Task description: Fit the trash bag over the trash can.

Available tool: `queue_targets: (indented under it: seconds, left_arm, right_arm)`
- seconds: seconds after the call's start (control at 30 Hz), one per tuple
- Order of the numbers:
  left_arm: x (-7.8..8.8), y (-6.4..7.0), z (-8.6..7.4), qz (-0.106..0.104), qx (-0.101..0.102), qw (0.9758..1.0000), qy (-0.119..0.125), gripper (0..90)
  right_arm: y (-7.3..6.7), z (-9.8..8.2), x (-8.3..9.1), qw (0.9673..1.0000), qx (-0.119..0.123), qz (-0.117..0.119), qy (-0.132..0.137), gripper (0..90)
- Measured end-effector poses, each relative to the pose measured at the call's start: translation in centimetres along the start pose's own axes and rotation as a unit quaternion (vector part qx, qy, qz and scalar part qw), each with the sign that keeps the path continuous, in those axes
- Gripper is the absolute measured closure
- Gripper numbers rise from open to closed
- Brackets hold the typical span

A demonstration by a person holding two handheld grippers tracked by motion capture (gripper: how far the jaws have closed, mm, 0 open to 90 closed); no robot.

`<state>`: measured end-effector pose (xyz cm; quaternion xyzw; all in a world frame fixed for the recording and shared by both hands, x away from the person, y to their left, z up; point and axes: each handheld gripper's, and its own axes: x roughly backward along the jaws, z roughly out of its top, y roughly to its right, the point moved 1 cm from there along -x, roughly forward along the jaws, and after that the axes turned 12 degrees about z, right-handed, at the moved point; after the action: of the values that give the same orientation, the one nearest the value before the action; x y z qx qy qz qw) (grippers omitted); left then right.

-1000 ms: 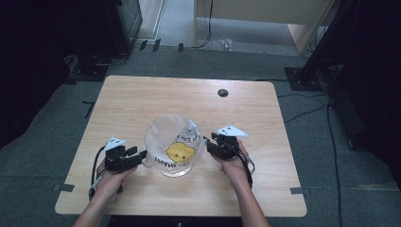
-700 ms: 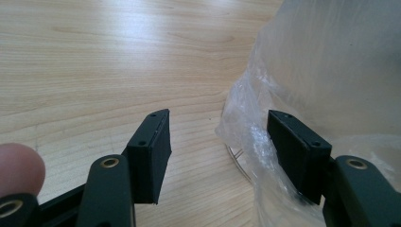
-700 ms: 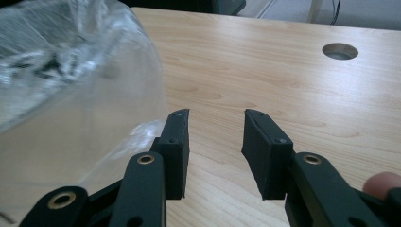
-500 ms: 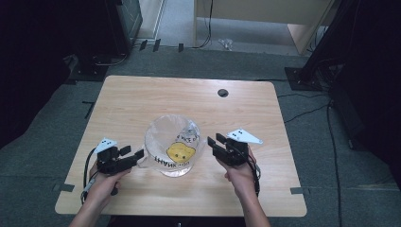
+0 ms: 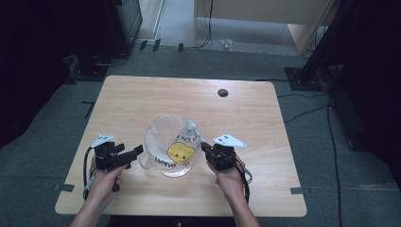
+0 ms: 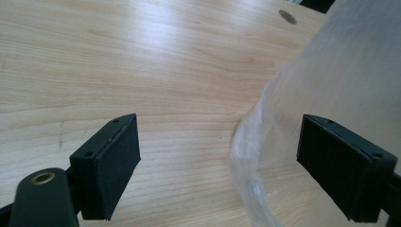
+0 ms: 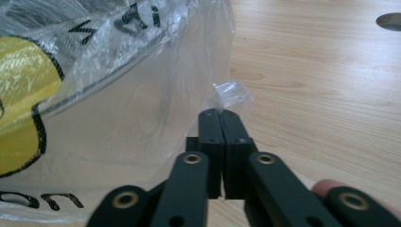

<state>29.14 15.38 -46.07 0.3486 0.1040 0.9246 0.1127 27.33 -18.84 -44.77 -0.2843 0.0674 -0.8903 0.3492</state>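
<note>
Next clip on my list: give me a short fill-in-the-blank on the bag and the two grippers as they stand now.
1. The right gripper is shut on a fold of the clear plastic ____.
2. The left gripper has its fingers ____; they have just been opening, with the plastic bag edge between them unpressed.
3. The picture printed on the bag is ____ in colour.
4. The bag rests on a ____ table.

Missing words: bag; open; yellow; wooden

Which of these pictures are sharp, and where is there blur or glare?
High view: soft overall, dark around the lit table. Left gripper view: plastic bag a blurred haze, wood grain crisp. Right gripper view: near tongs blurred, bag's film glinting.
</note>
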Motion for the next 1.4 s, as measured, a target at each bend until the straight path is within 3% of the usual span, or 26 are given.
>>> queue_targets:
  seconds: [0.1, 0.2, 0.3, 0.47, 0.6, 0.7, 0.87, 1.0, 1.17, 1.23, 1.33, 1.4]
  left_arm:
    - [-0.1, 0.5, -0.1, 0.009, -0.014, 0.9999, -0.006, 13.4]
    - [-0.7, 0.6, -0.7, 0.031, -0.016, 0.9982, -0.049, 13.4]
    - [-0.9, 0.5, -1.5, 0.017, -0.008, 0.9975, -0.068, 13.5]
    - [-0.4, 0.7, -2.3, 0.018, -0.004, 0.9969, -0.076, 17.3]
    - [0.2, 1.2, -2.8, 0.017, -0.036, 0.9974, -0.061, 45.1]
    - [0.2, 1.3, -3.0, 0.002, -0.044, 0.9973, -0.058, 68.5]
    - [-0.5, 1.4, -3.6, -0.01, -0.062, 0.9962, -0.06, 86.7]
    - [-1.2, 1.4, -4.3, 0.004, -0.082, 0.9942, -0.069, 88.3]
    - [-2.5, 1.1, -5.2, 0.04, -0.116, 0.9895, -0.077, 88.3]
    - [-2.6, 0.9, -5.3, 0.044, -0.117, 0.9898, -0.069, 88.4]
    - [-2.6, 1.0, -5.4, 0.066, -0.141, 0.9863, -0.055, 88.4]
    - [-2.5, 1.3, -5.7, 0.084, -0.168, 0.9812, -0.042, 88.3]
  right_arm:
    - [-0.3, -0.2, 0.0, 0.9999, 0.011, -0.007, 0.0, 90.0]
    - [-0.4, -0.5, 0.1, 0.9998, 0.017, -0.01, -0.002, 90.0]
    - [-0.2, -0.9, 0.2, 0.9997, 0.014, -0.017, -0.001, 90.0]
    - [0.1, -1.6, 0.3, 0.9997, 0.013, -0.022, -0.001, 90.0]
    - [0.0, -2.0, 0.5, 0.9994, 0.019, -0.029, 0.002, 90.0]
    - [0.0, -2.4, 0.5, 0.9991, 0.025, -0.035, -0.005, 90.0]
    - [0.2, -3.5, -0.1, 0.998, 0.035, -0.048, -0.023, 90.0]
    - [0.5, -4.6, -1.0, 0.9953, 0.044, -0.064, -0.057, 90.0]
    - [1.4, -6.2, -2.5, 0.9908, 0.042, -0.084, -0.097, 90.0]
    - [1.8, -6.6, -2.8, 0.9896, 0.042, -0.092, -0.103, 90.0]
    - [2.2, -6.7, -2.6, 0.9901, 0.038, -0.094, -0.097, 90.0]
    - [2.3, -6.8, -2.5, 0.9898, 0.042, -0.099, -0.094, 90.0]
